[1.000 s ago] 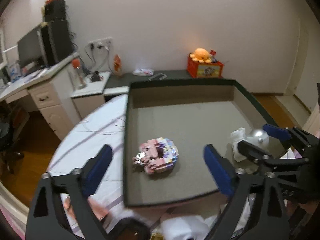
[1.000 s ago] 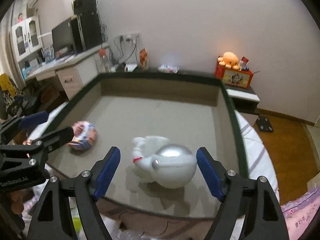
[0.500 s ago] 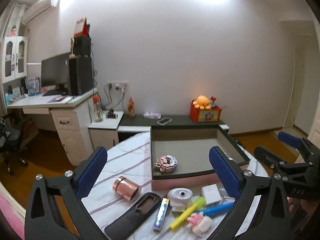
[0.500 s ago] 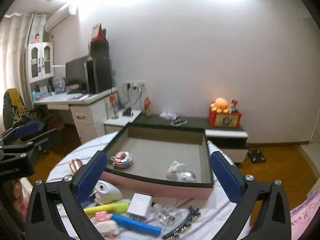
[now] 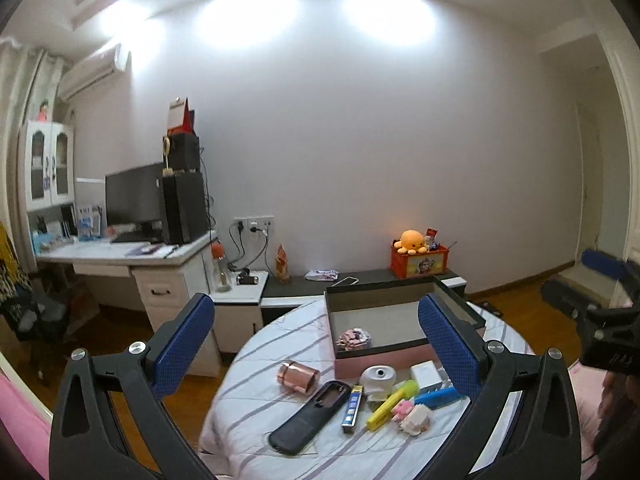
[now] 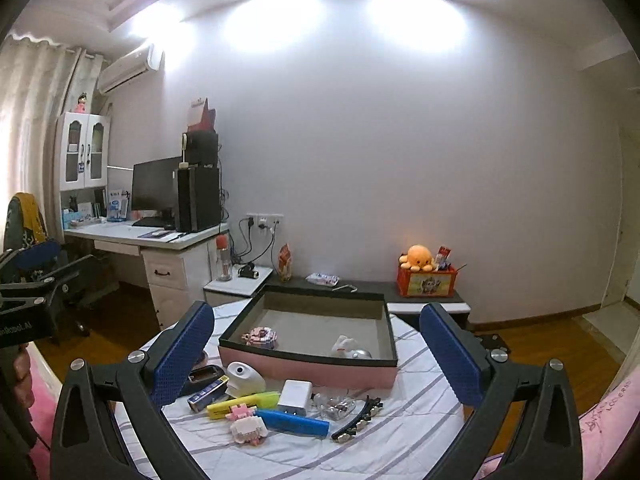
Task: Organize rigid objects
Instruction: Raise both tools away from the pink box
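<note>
The box [image 6: 308, 368] on the table [image 6: 420, 364] holds 2 things: a block toy [image 6: 260, 336] and a silver figure [image 6: 352, 350]. The rest lie in front of it: cup [image 5: 298, 376], remote [image 5: 310, 414], marker [image 5: 394, 398], charger [image 6: 295, 396], blue case [image 6: 292, 420], hair clip [image 6: 358, 418]. Nothing blocks them. The left gripper [image 5: 316, 344] and right gripper [image 6: 316, 350] stand wide and empty.

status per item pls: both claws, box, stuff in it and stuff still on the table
left claw: open, empty
right claw: open, empty
pink box: lidless, upright on table
block ring: inside box, left side
white-and-silver toy: inside box, right side
copper cup: on its side, outside box
yellow highlighter: lying flat, outside box
blue bar: lying flat, outside box
black case: lying flat, outside box
</note>
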